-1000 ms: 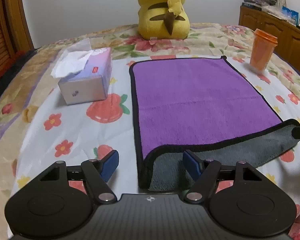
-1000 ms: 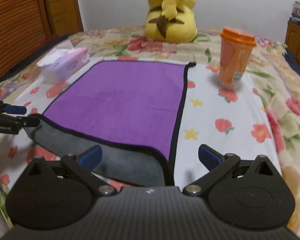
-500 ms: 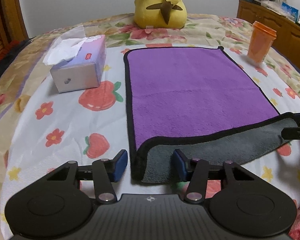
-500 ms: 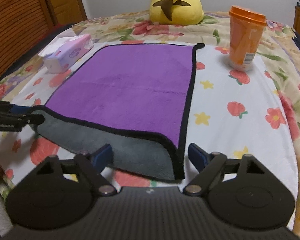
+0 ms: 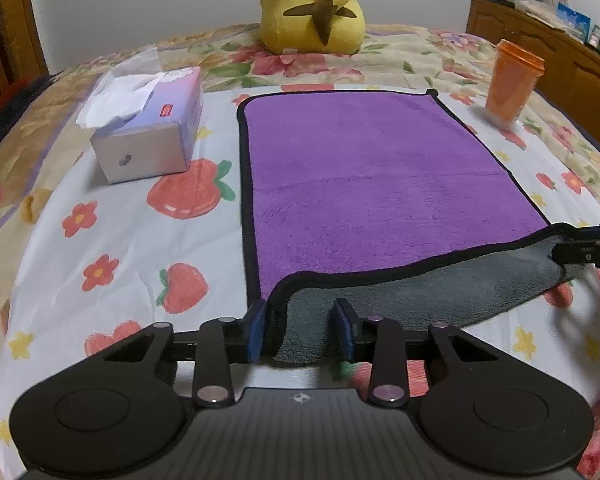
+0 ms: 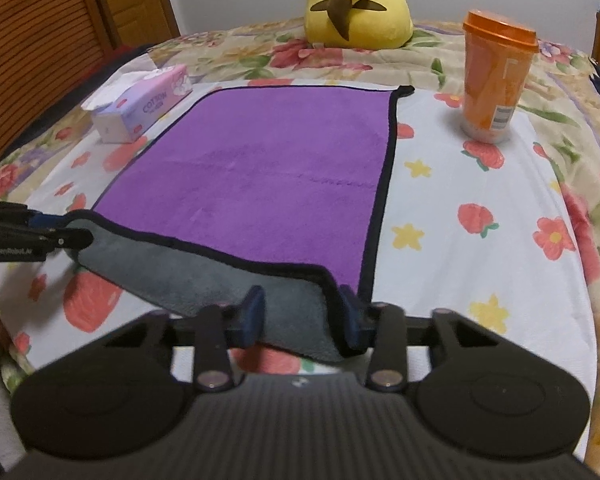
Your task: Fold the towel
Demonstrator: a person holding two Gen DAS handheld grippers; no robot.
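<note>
A purple towel (image 5: 372, 184) with black trim and a grey underside lies flat on the flowered bed; it also shows in the right wrist view (image 6: 260, 176). Its near edge is lifted, grey side showing. My left gripper (image 5: 300, 328) is closed onto the near left corner, the cloth bunched between its blue pads. My right gripper (image 6: 300, 316) is closed onto the near right corner the same way. Each gripper shows at the other view's edge, the right gripper (image 5: 588, 244) and the left gripper (image 6: 40, 232), holding the raised edge.
A tissue box (image 5: 148, 136) stands left of the towel. An orange lidded cup (image 6: 496, 76) stands to its right. A yellow plush toy (image 5: 312, 4) sits at the far end of the bed. A wooden cabinet (image 5: 548, 48) runs along the right.
Both grippers moved in around the towel's near corners and closed from wide open onto the cloth. The near edge now rises off the bed.
</note>
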